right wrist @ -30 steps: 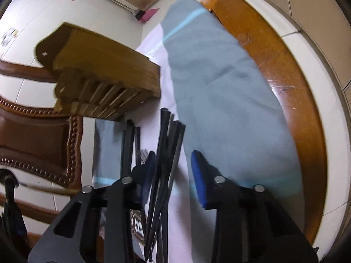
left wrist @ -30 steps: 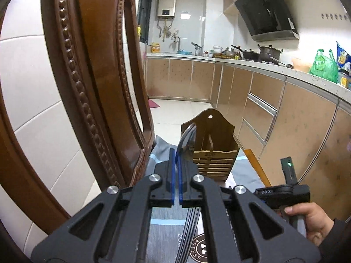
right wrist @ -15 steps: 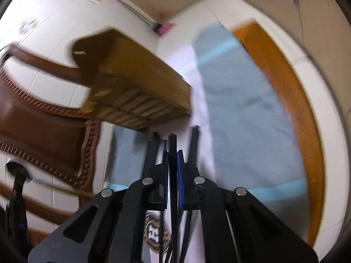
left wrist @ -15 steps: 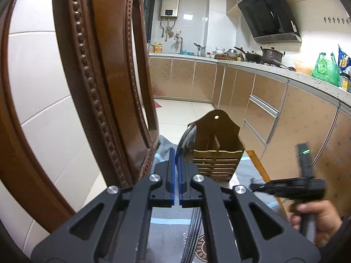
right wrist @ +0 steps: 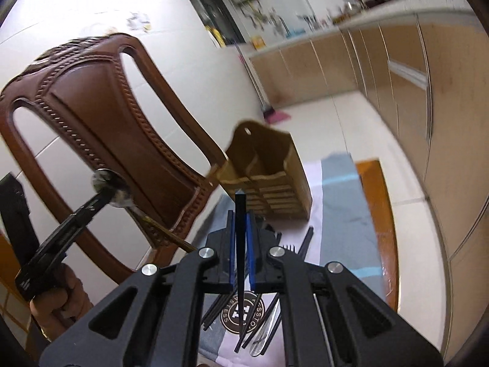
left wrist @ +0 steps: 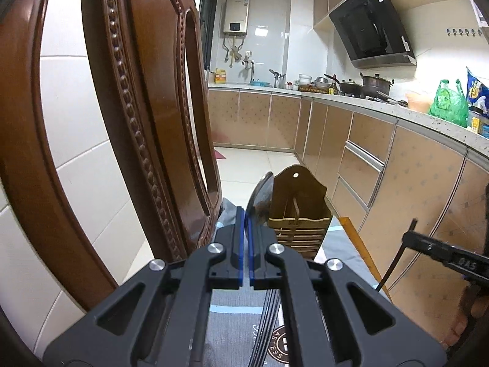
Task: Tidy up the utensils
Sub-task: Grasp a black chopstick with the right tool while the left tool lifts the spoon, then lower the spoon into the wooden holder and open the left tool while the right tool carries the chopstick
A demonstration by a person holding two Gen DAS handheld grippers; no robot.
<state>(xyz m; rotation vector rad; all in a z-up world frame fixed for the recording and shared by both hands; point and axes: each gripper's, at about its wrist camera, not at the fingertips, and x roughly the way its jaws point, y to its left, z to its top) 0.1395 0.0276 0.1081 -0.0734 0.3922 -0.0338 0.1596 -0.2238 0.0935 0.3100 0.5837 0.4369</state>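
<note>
Lifting a chopstick, spoon in the other hand

Right gripper (right wrist: pixel 241 229) jaws have just closed on one black chopstick (right wrist: pixel 240 263), upright between them. Left gripper (left wrist: pixel 245 229) jaws are clamped on a spoon (left wrist: pixel 259 198), near the wooden holder (right wrist: pixel 269 171).

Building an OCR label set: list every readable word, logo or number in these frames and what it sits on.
"ASTESS": partial arc on the round badge printed on the cloth, rest cut off.
"DAS": on the right gripper's black body, rest cut off.
Badge again in the right wrist view: ring lettering blurred, unreadable.
Wooden utensil holder: small stamp on its front rim, too small.
Water heater, counter packages: too small.
</note>
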